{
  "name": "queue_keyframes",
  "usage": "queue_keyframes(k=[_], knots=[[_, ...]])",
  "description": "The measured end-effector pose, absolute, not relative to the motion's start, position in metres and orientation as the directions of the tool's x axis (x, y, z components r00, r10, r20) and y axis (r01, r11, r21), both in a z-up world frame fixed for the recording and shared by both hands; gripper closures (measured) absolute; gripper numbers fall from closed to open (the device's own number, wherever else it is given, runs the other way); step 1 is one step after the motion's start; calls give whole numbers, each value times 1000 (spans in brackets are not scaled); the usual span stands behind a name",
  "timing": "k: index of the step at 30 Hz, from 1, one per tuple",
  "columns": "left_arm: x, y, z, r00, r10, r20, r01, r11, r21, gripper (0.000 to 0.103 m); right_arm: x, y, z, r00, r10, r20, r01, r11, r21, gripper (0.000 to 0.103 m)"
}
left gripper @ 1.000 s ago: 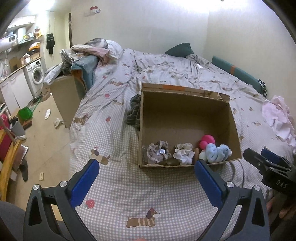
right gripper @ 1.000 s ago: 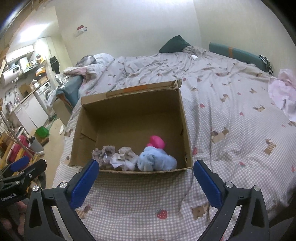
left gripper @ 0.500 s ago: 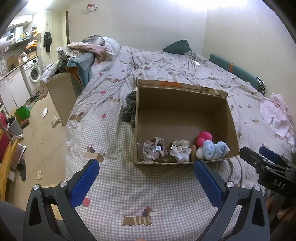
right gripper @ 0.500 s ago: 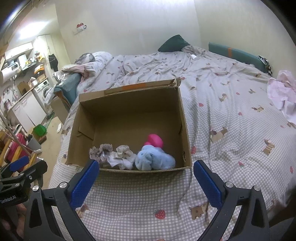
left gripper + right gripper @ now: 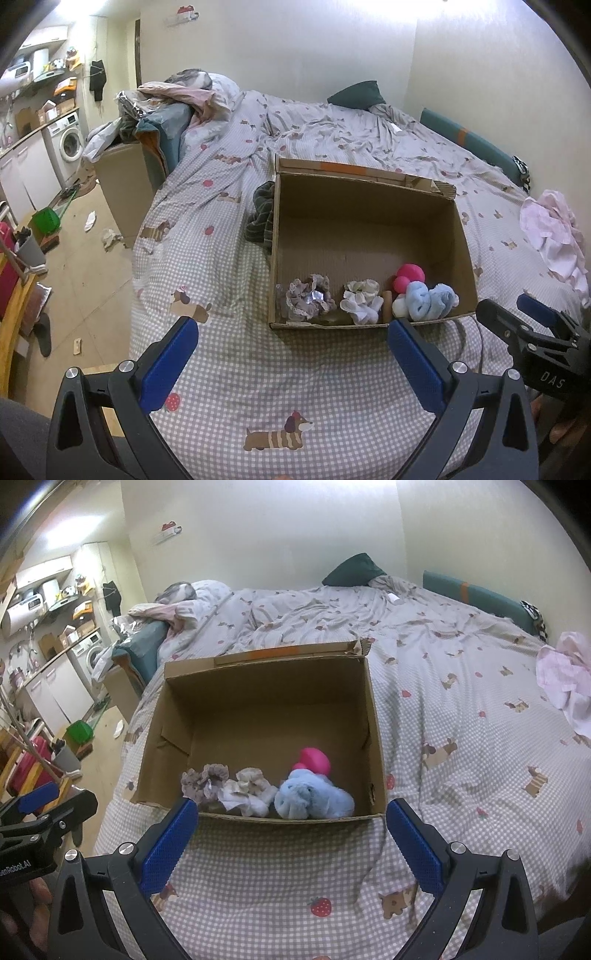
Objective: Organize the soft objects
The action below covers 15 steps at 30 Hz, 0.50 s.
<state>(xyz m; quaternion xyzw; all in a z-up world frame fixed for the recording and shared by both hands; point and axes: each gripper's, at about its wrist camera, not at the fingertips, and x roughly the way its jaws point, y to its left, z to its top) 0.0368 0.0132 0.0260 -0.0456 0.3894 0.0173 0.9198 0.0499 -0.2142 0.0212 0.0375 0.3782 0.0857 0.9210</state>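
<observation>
Ahead of the wide-spread, empty fingers of the left gripper (image 5: pixel 291 363) and right gripper (image 5: pixel 291 843), the cardboard box (image 5: pixel 266 686) already holds four soft bundles (image 5: pixel 314 797); pink clothes (image 5: pixel 565 675) apparently remain.

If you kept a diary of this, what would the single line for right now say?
left gripper: open, empty | right gripper: open, empty | cardboard box: on bed, soft items along near wall | pink clothes: outside box
</observation>
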Motion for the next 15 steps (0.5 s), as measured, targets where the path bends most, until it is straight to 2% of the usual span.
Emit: queue_keyframes(k=[15], knots=[[37,15,26,697,-5,-717,-68,995,-73,1,50,-213,21,700,186,-689,-129,982,134,0]])
